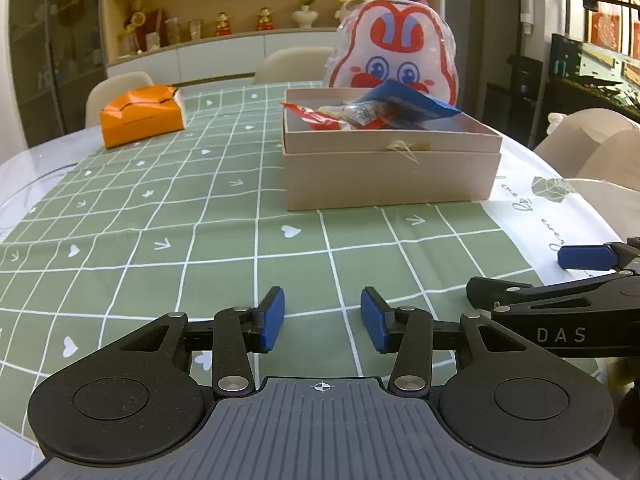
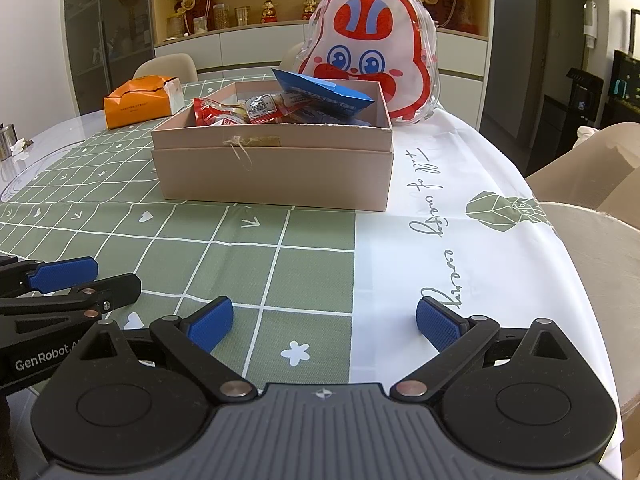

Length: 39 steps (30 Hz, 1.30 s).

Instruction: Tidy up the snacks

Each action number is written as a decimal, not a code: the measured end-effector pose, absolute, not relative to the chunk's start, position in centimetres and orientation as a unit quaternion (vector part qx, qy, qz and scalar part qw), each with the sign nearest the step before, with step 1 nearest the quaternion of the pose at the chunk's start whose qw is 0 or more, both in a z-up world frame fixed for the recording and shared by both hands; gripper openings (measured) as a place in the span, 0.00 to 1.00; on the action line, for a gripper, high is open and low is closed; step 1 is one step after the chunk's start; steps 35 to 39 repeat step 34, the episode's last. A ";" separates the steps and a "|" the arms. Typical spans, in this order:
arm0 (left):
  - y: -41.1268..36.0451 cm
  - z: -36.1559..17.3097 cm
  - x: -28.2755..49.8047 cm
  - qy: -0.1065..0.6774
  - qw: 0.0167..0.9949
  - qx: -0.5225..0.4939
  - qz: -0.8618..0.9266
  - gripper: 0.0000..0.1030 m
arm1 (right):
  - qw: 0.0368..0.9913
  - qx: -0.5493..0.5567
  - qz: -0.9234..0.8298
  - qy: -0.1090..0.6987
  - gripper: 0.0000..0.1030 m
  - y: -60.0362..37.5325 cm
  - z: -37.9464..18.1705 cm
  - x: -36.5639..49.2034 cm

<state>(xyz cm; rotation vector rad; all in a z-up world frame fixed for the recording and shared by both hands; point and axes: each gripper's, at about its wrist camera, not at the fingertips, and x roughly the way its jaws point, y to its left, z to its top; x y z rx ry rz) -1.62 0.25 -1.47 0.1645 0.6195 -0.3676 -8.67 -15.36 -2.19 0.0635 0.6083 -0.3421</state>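
Both tools idling low over the green checked tablecloth [image 1: 200, 240]. Left gripper [image 1: 322, 320] sitting part-spread, nothing between its pads; right gripper [image 2: 325, 326] gaping wide, also empty. Farther out, the beige box [image 2: 272, 172] is holding the snacks [image 2: 256, 110], a blue packet [image 2: 320, 92] poking over its rim. Behind it a rabbit pouch [image 2: 372, 44] is standing; an orange bag [image 1: 140, 114] is lying well apart. Looks like between-picks; next move probably calling for a reach toward a stray item.

Bright even daylight, sharp focus, fisheye-bent edges, glare perhaps from right window
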 end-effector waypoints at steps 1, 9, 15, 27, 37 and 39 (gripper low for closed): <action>0.3 -1.5 -1.6 0.303 0.933 0.080 -0.180 0.47 | 0.939 0.031 -0.167 0.298 0.96 -15.4 -2.2 -8.7; 0.2 -1.5 -1.6 0.303 0.933 0.080 -0.180 0.47 | 0.939 0.031 -0.168 0.298 0.96 -15.3 -2.2 -8.7; 0.2 -1.5 -1.6 0.303 0.932 0.080 -0.180 0.47 | 0.939 0.032 -0.168 0.298 0.97 -15.3 -2.2 -8.7; 0.3 -1.5 -1.6 0.303 0.932 0.081 -0.180 0.46 | 0.939 0.032 -0.169 0.298 0.97 -15.3 -2.2 -8.7; 0.3 -1.5 -1.7 0.303 0.932 0.076 -0.184 0.45 | 0.939 0.032 -0.168 0.298 0.97 -15.3 -2.2 -8.7; 0.3 -1.5 -1.7 0.303 0.932 0.076 -0.184 0.45 | 0.939 0.032 -0.168 0.298 0.97 -15.3 -2.2 -8.7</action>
